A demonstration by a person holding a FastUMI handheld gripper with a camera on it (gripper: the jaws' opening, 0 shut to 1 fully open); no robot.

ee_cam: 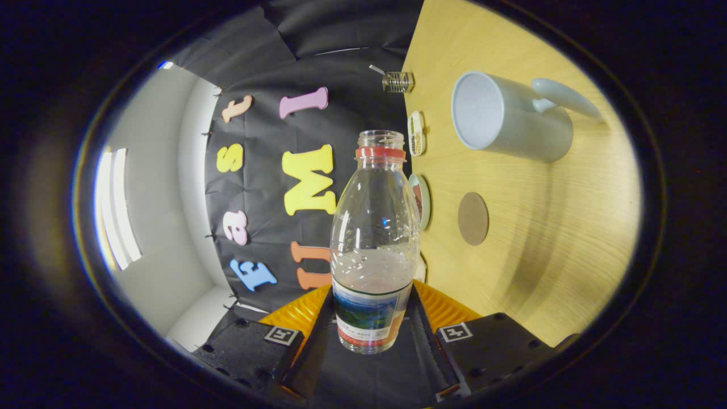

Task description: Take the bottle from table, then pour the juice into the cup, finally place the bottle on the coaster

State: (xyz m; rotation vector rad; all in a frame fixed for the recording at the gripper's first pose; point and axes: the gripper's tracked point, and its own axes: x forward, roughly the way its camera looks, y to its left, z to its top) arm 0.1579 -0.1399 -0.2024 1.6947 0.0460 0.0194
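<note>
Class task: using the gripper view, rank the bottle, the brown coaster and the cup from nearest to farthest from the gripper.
1. Bottle: between the fingers of the gripper, gripped at its label.
2. Coaster: on the table beyond the fingers, beside the bottle.
3. Cup: farther along the table, past the coaster.

The bottle hides part of a round dish behind it on the counter and covers the inner faces of the claw fingers, while the small wire object beyond the cup is too small to tell.
</note>
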